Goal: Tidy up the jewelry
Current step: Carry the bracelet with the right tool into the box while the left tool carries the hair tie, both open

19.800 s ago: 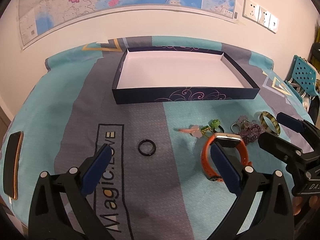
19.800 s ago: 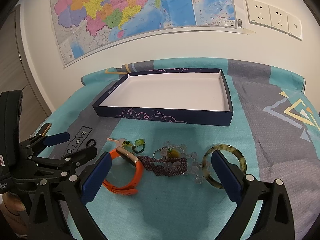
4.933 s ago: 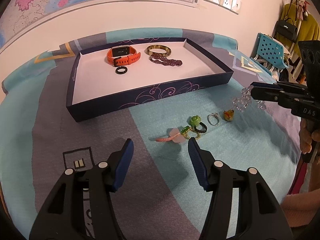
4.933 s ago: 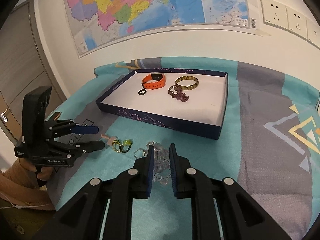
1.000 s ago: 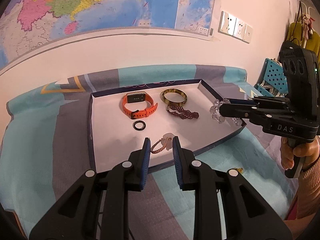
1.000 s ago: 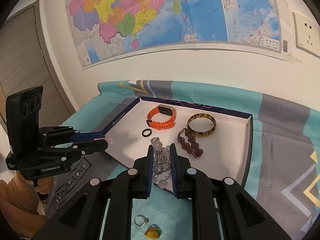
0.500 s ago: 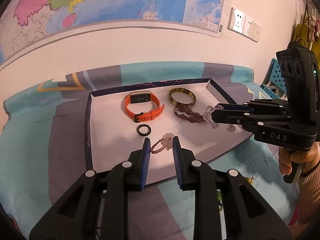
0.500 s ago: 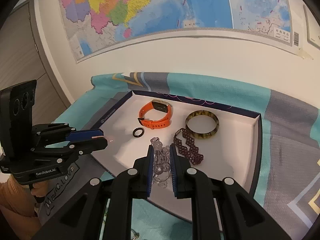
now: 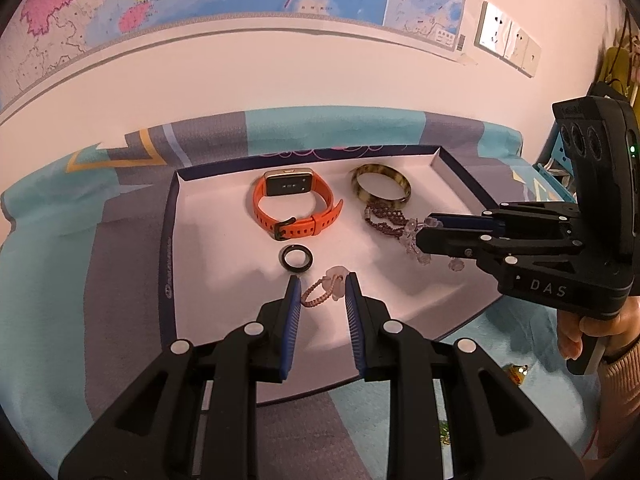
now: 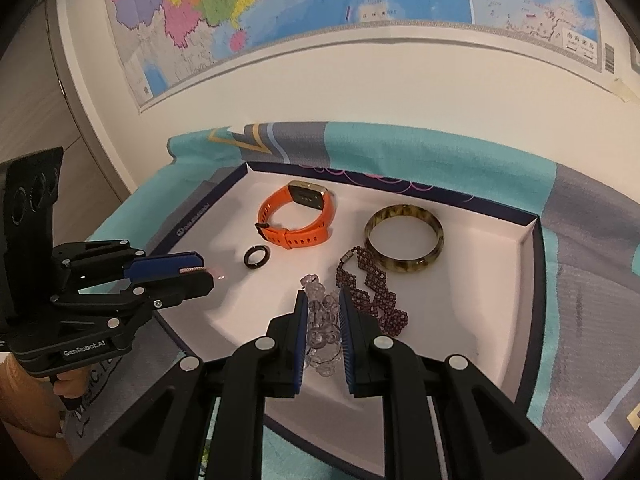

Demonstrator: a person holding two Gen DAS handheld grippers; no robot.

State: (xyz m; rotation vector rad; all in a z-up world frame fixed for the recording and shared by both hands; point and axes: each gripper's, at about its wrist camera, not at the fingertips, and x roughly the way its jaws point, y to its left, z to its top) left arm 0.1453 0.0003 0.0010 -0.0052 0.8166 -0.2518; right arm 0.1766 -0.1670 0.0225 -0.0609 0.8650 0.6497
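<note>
A dark blue box point(image 9: 170, 248) with a white floor holds an orange watch point(image 9: 294, 208), a black ring point(image 9: 296, 258), a tortoiseshell bangle point(image 9: 380, 188) and a purple bead bracelet point(image 9: 384, 220). My left gripper point(image 9: 322, 288) hangs over the box's near part, shut on a pink braided bracelet point(image 9: 316, 296) with a pale flower. My right gripper point(image 10: 323, 296) is shut on a clear bead bracelet point(image 10: 320, 320), just left of the purple bead bracelet point(image 10: 376, 292). From the left wrist, the right gripper point(image 9: 424, 236) reaches in from the right, the beads dangling beneath it.
The box lies on a teal and grey cloth point(image 9: 48, 280) against a wall with a map. A small ring with a yellow stone point(image 9: 514, 372) lies on the cloth right of the box. A hand point(image 9: 580, 332) holds the right gripper's handle. A blue crate point(image 9: 556, 168) stands far right.
Both grippers have come forward and lower over the box, each still carrying its bracelet. The right gripper's beads now hang beside the purple bracelet.
</note>
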